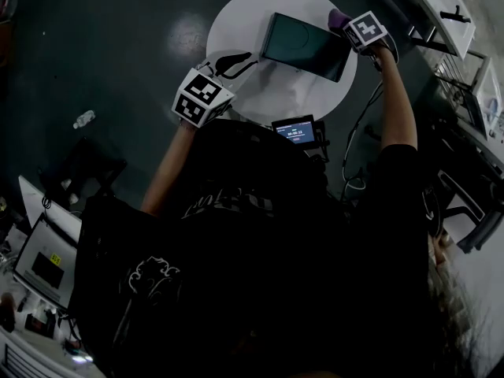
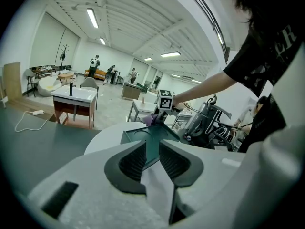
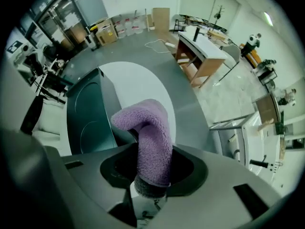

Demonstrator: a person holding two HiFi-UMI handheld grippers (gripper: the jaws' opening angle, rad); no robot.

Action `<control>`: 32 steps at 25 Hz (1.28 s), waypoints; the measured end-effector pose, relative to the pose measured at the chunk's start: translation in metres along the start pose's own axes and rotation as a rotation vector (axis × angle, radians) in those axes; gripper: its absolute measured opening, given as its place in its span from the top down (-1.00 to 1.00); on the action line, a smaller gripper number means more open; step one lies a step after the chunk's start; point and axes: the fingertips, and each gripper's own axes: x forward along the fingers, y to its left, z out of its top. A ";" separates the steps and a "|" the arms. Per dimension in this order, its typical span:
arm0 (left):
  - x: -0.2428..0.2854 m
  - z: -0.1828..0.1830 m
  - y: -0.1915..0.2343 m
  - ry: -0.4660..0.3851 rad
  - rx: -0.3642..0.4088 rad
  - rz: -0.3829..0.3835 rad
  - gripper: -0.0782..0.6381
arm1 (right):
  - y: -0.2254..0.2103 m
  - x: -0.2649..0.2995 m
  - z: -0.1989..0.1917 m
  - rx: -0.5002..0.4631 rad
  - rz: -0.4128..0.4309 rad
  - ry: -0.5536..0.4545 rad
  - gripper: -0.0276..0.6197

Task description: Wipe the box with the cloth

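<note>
The right gripper [image 3: 152,168] pinches the cloth [image 3: 148,128], whose free end curls over just ahead of the jaws, with the box [image 3: 86,113] ahead to their left. Lay the cloth flat on the lid and sweep evenly. The left gripper [image 2: 151,160], jaws slightly spread and empty, could steady the box just ahead of it.

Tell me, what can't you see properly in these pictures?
- Whether the cloth touches the box: in the head view the right gripper covers part of that corner, and in its own view the cloth's bent tip hides the spot.
- The writing on the small screen: too small, head view.
- The near edge of the table: hidden behind the person, head view.
</note>
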 end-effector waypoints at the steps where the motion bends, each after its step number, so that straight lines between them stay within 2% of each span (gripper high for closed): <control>1: -0.002 -0.001 0.004 -0.003 -0.009 0.008 0.52 | 0.004 0.003 0.009 -0.031 0.008 0.008 0.49; 4: -0.011 -0.002 0.015 -0.018 -0.031 0.032 0.52 | 0.020 0.010 0.046 -0.090 0.028 -0.028 0.49; 6: -0.017 -0.004 0.023 -0.024 -0.035 0.040 0.52 | 0.030 0.008 0.072 -0.101 0.026 -0.053 0.49; 9: -0.026 -0.006 0.032 -0.040 -0.046 0.059 0.52 | 0.055 0.010 0.104 -0.127 0.069 -0.077 0.49; 13: -0.035 -0.006 0.043 -0.069 -0.072 0.094 0.52 | 0.083 0.014 0.133 -0.181 0.123 -0.060 0.49; 23: -0.074 -0.027 0.063 -0.116 -0.139 0.186 0.52 | 0.119 0.019 0.190 -0.309 0.136 -0.038 0.49; 27: -0.086 -0.034 0.067 -0.127 -0.165 0.224 0.52 | 0.129 0.016 0.208 -0.301 0.143 -0.067 0.49; 32: -0.094 -0.034 0.074 -0.153 -0.190 0.253 0.52 | 0.149 0.012 0.228 -0.218 0.178 -0.123 0.49</control>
